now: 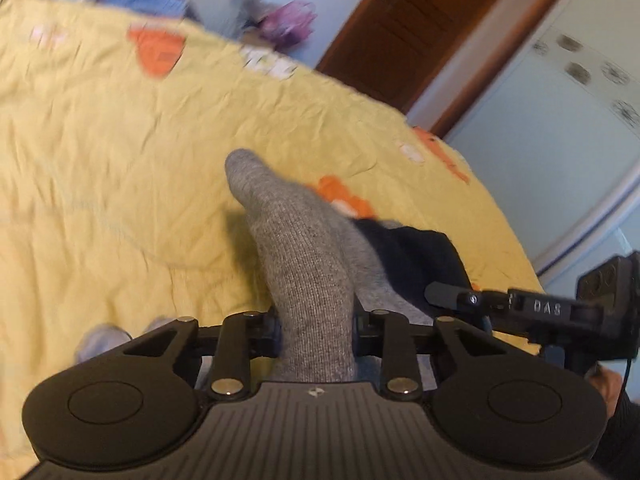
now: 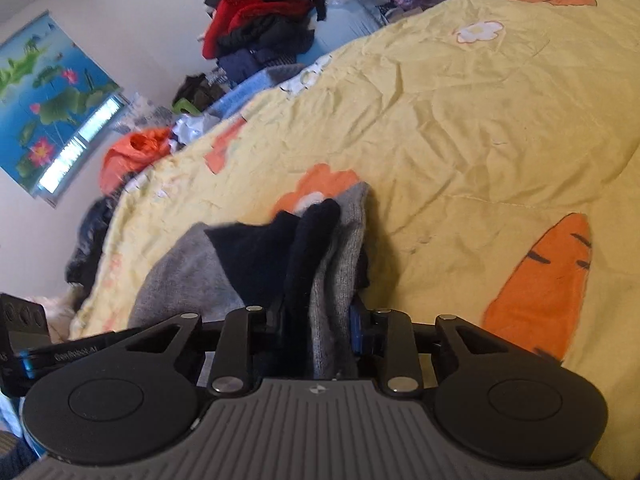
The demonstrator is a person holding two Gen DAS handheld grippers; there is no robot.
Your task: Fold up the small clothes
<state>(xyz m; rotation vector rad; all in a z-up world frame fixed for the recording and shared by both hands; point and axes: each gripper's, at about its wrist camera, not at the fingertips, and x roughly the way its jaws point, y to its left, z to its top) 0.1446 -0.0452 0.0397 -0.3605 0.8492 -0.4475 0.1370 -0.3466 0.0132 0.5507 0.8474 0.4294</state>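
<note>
— The sock (image 1: 304,280)?
— Grey marled knit, slightly fuzzy, with a dark navy knitted toe (image 2: 316,220).
— And the bedspread (image 1: 120,160)?
— Yellow matt cotton-like cloth, finely creased, with flat orange printed carrots (image 2: 548,284).
— The grippers?
— The left gripper (image 1: 316,328) and right gripper (image 2: 320,332) are matt black plastic with shiny metal pins; the door (image 1: 400,24) is brown wood.

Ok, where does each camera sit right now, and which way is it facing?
Left wrist: on the left gripper, looking along its fingers over the yellow quilt toward a wooden door; jaws closed on grey sock; the right gripper and a dark sleeve at right.
Right wrist: on the right gripper, facing the clothes pile and a lotus blind; jaws closed on grey and navy fabric; left gripper's edge at left.
Shared: the socks, the quilt, the other gripper.
</note>
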